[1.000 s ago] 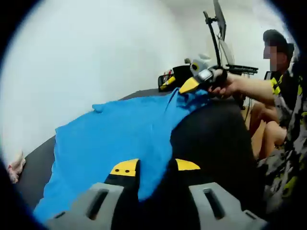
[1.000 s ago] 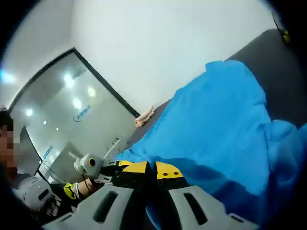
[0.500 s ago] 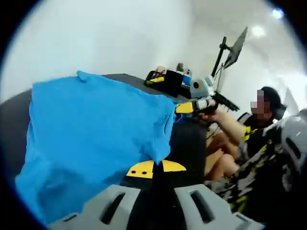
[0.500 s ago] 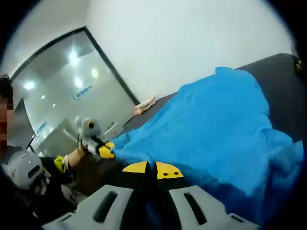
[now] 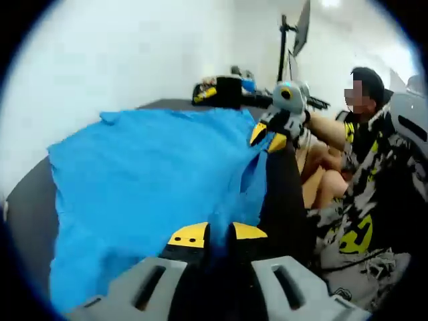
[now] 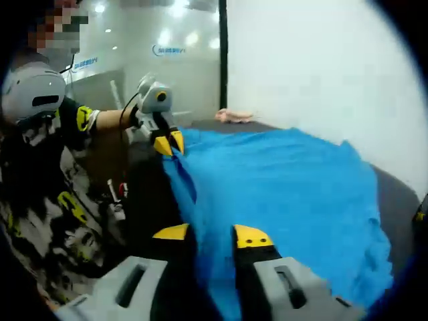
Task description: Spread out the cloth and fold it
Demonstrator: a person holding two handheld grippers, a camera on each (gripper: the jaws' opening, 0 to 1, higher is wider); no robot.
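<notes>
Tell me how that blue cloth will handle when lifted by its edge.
Probably floppy: the blue cloth sags and creases between the left tongs and right tongs, each pinching its edge. Likely light, since thin folds hang freely off the dark table. It may drag rather than slide.

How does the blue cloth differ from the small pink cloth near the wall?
The blue cloth is large and spread over the dark table; the pink cloth is small and bunched at the table's far edge. The left tool and right tool pinch the blue cloth; nothing touches the pink cloth. Both lie on the table.
</notes>
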